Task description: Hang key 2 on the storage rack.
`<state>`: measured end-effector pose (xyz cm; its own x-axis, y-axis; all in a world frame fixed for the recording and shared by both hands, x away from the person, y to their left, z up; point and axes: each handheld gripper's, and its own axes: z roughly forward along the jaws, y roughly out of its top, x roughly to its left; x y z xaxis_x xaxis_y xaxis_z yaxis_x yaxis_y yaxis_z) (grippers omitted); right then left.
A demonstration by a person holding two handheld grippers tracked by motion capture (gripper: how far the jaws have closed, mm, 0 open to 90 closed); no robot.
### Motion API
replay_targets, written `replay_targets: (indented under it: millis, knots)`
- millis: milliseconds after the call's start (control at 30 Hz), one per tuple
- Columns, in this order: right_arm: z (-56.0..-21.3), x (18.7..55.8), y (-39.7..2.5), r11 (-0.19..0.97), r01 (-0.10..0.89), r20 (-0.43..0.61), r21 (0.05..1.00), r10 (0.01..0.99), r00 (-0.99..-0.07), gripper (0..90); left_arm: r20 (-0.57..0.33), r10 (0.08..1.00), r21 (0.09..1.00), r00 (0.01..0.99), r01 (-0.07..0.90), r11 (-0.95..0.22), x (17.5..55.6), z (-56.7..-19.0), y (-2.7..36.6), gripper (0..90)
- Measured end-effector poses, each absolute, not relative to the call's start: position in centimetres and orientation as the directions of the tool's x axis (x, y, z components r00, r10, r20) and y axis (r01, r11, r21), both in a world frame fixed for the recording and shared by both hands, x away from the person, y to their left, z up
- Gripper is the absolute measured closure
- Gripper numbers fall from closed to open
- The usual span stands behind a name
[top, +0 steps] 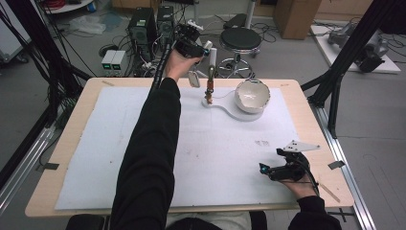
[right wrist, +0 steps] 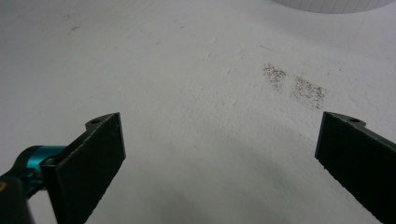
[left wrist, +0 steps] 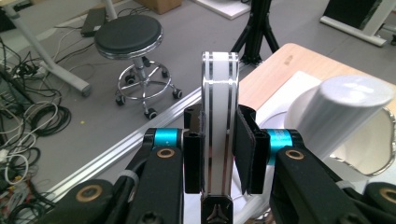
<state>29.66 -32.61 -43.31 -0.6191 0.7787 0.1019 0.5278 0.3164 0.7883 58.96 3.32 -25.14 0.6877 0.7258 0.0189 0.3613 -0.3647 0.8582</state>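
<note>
High view: a person sits at a wooden table with a white mat on it, and holds a gripper in each hand.
Left gripper: the left gripper is far out, over the back edge of the table, at the end of a long black sleeve.
Left gripper hold: its two black jaws are closed tight on a flat white handle with thin silver lines along it.
Handle spot: in the left gripper view the handle stands straight up between the jaws, one pad pressed on each side.
Stand: the handle sits at the top of a thin brown post; the post stands on a flat white base near the back of the mat.
Bowl: a white bowl sits on the same base, just beside the post, on its right.
White cup shape: in the left gripper view a round white thing is close on the right of the handle; I cannot tell what it is.
Right gripper: the right gripper rests low near the front right corner of the mat, well apart from the bowl.
Right gripper jaws: they stand wide apart with nothing between them, just bare mat.
Dirty mark: a small dark smudge is on the mat ahead of the right gripper.
Floor: a black round stool stands behind the table, with cables around.
</note>
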Motion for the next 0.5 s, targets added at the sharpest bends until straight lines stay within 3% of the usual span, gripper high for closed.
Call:
replay_targets:
  millis: [500]
  knots:
    - [-43.43, 29.72, -32.55, 0.323, 0.532, 0.102, 0.783, 0.777, -0.621, 0.6, 0.0, 0.734, 0.865, 0.679, 0.369, -0.341, 59.11, -25.44, 2.62, 74.5]
